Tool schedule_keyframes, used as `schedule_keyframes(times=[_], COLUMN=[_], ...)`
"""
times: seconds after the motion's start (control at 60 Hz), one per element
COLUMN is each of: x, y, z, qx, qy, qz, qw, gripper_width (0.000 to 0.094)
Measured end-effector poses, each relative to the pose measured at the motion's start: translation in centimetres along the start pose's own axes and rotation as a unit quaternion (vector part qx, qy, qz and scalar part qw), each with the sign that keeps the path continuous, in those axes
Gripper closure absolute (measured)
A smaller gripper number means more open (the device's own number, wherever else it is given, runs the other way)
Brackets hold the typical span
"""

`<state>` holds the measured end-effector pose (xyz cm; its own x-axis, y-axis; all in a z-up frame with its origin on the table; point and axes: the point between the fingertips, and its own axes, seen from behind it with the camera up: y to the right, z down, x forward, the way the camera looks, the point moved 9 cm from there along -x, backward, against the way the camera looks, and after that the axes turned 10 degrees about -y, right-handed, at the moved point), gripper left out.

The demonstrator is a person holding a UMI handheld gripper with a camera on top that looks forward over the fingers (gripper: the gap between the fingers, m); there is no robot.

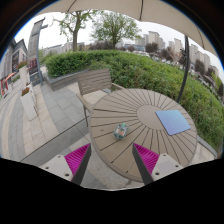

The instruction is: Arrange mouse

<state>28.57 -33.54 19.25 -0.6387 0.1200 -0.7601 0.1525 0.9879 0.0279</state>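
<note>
Two gripper fingers [113,160] with magenta pads [77,158] stand spread apart, holding nothing, over a round table [140,125] of pale wooden slats. Just beyond the fingers, near the table's middle, lies a small grey mouse [121,130]; its long axis runs slightly tilted away from the gripper. Farther right rests a flat blue rectangular mouse pad [173,122]. Behind stand a slatted bench [93,83], a hedge [140,68] and trees [112,25].

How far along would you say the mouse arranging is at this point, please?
Nothing looks done yet: the mouse lies on the bare round table, apart from the blue mat. The gripper is open and empty, short of the mouse. Grasping and placing it remain.
</note>
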Motion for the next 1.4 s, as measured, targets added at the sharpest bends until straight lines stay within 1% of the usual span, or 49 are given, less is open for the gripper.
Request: schedule_keyframes(times=[0.217,0.367,0.467,0.75,0.967,1.25,1.4], x=[3.2,6.8,9.4,17.0,21.1,23.8,24.6], y=[1.5,1.9,2.6,2.7,2.9,2.9,2.9], z=[-0.1,-0.4,-0.9,-1.2,-2.9,-5.1,-5.8], qx=[-0.005,-0.015,-0.02,0.013,0.006,0.012,0.022], qy=[0.016,0.026,0.042,0.017,0.017,0.012,0.001], qz=[0.012,0.01,0.014,0.005,0.002,-0.007,-0.014], qw=[1.0,1.0,0.999,1.0,1.0,1.0,1.0], gripper_width=[0.0085,0.0094,0.0092,0.0091,0.0092,0.008,0.0089])
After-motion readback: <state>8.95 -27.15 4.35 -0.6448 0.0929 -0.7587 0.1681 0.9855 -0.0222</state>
